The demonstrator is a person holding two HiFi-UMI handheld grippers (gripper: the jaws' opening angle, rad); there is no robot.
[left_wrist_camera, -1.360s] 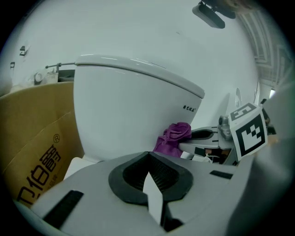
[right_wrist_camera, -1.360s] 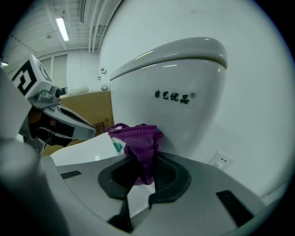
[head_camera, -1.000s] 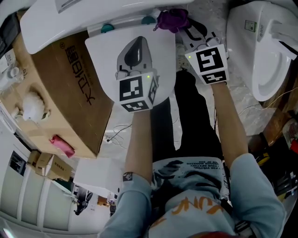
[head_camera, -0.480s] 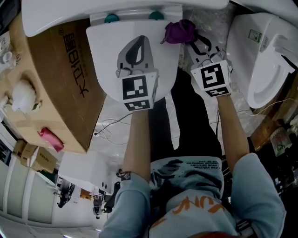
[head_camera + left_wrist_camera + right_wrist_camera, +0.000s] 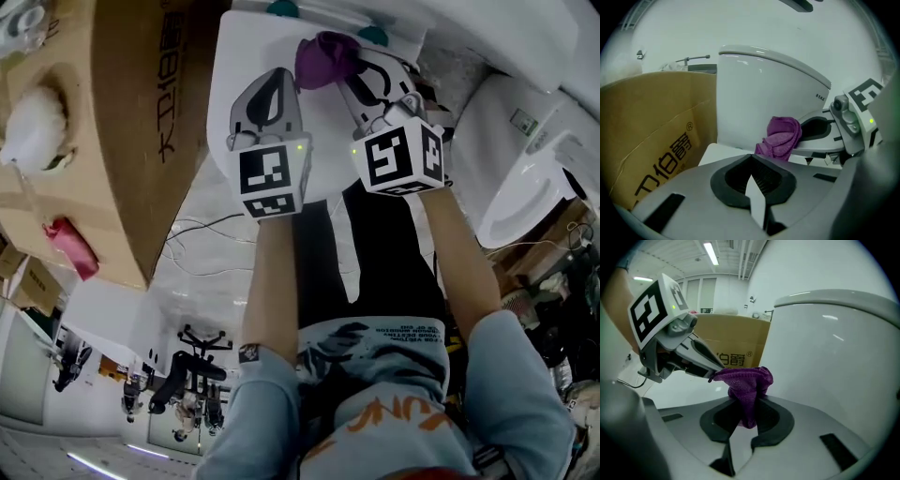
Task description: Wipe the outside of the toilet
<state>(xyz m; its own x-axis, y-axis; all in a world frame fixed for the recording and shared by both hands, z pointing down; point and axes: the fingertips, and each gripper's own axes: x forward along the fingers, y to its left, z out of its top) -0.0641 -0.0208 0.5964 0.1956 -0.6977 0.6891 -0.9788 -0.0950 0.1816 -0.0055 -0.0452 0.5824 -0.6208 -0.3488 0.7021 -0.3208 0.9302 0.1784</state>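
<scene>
right gripper (image 5: 345, 73) has carried the purple cloth (image 5: 323, 56) leftward over the toilet lid (image 5: 221, 89)

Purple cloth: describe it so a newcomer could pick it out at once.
Start at the white toilet beside the cardboard box and find its closed lid. At the lid's tank end, the right gripper is shut on a crumpled purple cloth. It is the only purple, soft thing there; its neighbours are white or grey.

A test lab: toilet (image 5: 234, 47), second toilet (image 5: 525, 169), cardboard box (image 5: 112, 141), floor cables (image 5: 202, 230) and office chair (image 5: 187, 370) together.
</scene>
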